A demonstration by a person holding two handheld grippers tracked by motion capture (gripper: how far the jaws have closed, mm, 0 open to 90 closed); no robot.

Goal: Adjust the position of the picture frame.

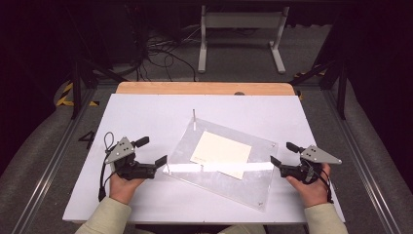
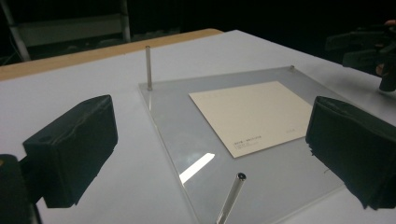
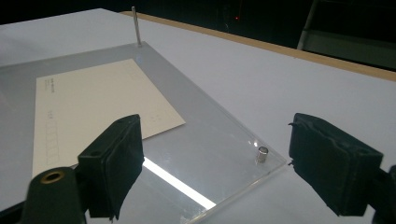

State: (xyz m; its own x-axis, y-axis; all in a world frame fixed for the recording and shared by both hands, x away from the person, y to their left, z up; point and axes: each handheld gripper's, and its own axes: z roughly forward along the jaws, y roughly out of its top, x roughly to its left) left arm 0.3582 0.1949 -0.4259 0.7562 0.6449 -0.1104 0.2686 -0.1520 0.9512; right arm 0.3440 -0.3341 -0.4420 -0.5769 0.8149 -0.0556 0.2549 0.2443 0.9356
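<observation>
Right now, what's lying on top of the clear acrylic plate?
A cream card lies flat on the clear acrylic plate. Thin metal pins rise at its corners. Whatever is under the card is covered.

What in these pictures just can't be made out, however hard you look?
- The small print on the cream card: too small and blurred in the left gripper view.
- The near metal post on the clear plate: its base is cut off by the bottom edge there.
- The left tool: its body is partly covered by the hand in the high view.
</observation>
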